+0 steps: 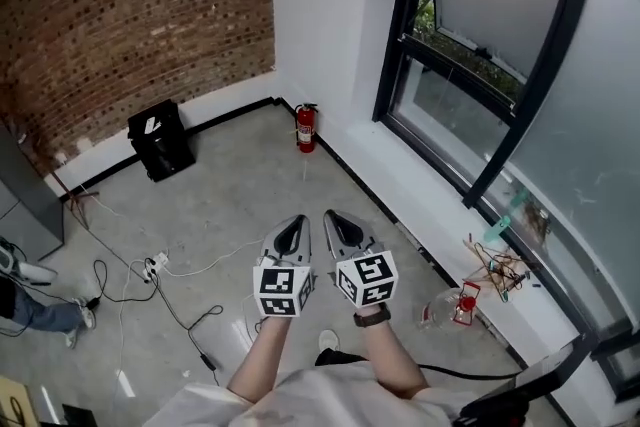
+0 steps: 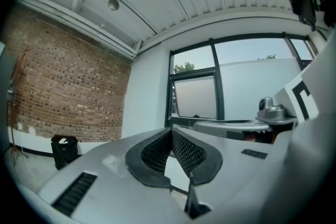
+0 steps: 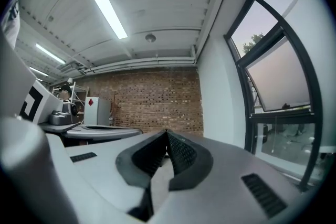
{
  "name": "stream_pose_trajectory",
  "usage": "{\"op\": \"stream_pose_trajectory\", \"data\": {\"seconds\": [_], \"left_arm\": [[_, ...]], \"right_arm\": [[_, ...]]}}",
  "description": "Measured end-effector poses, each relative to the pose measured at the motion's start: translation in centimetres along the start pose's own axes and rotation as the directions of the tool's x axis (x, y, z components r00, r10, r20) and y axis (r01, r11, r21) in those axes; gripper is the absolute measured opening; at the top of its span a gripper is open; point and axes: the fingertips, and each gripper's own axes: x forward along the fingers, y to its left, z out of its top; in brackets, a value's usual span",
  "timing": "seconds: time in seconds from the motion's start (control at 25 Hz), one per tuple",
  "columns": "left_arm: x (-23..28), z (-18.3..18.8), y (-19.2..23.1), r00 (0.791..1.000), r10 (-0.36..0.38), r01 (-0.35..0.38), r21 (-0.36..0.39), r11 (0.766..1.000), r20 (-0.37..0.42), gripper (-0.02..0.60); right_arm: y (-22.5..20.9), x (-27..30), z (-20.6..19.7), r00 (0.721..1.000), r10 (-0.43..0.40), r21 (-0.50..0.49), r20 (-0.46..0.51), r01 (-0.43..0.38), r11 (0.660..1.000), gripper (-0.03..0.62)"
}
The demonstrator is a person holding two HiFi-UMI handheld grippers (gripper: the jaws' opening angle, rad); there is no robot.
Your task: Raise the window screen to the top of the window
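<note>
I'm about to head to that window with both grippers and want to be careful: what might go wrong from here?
Loose cables and a power strip lie on the floor; a step that way might catch them. The sill below the window carries a bottle and tangled wires, which a reaching arm may knock off. The left gripper and right gripper are shut and empty, so they likely need opening before gripping.

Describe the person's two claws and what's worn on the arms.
The left claw and right claw are pale grey wedge shells with dark ribbed pads, each backed by a white cube with black square markers. Dark band on the right wrist.
</note>
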Motion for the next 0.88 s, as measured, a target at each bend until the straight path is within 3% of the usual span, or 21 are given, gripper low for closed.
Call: {"op": "stream_pose_trajectory", "data": {"seconds": [0.08,0.16,0.4,0.56,0.72,0.88], "left_arm": [[4.1,1.6,1.6,0.996,0.078,-0.078,-0.012,0.997,0.048,0.002],[7.7,2.7,2.1,0.992,0.104,-0.104,0.004,0.995,0.074,0.002],[15.8,1.5,2.2,0.997,0.071,-0.072,0.041,0.997,0.04,0.002],[20.2,-1.0,2.5,0.999,0.038,-0.038,0.034,0.999,-0.005,0.002],[27.7,-1.7,5.6,0.999,0.02,-0.02,0.022,1.0,-0.024,0.002],[36.7,-2.7,5.0,0.995,-0.099,0.099,0.011,0.995,-0.02,0.002]], "right_arm": [[-3.1,3.0,1.7,0.999,0.017,-0.028,0.032,-0.016,0.999,0.002],[-6.7,5.2,3.1,0.998,0.008,-0.035,0.061,-0.006,0.999,0.002],[-15.6,10.3,0.9,0.999,-0.029,0.039,0.022,0.028,0.999,0.002],[-18.9,13.1,-2.5,0.999,-0.031,0.087,-0.021,0.033,0.996,0.002],[-22.2,18.8,-4.1,0.998,-0.023,0.092,-0.053,0.027,0.995,0.002],[-30.0,22.1,-5.2,0.988,-0.142,0.088,-0.068,0.147,0.985,0.002]]}}
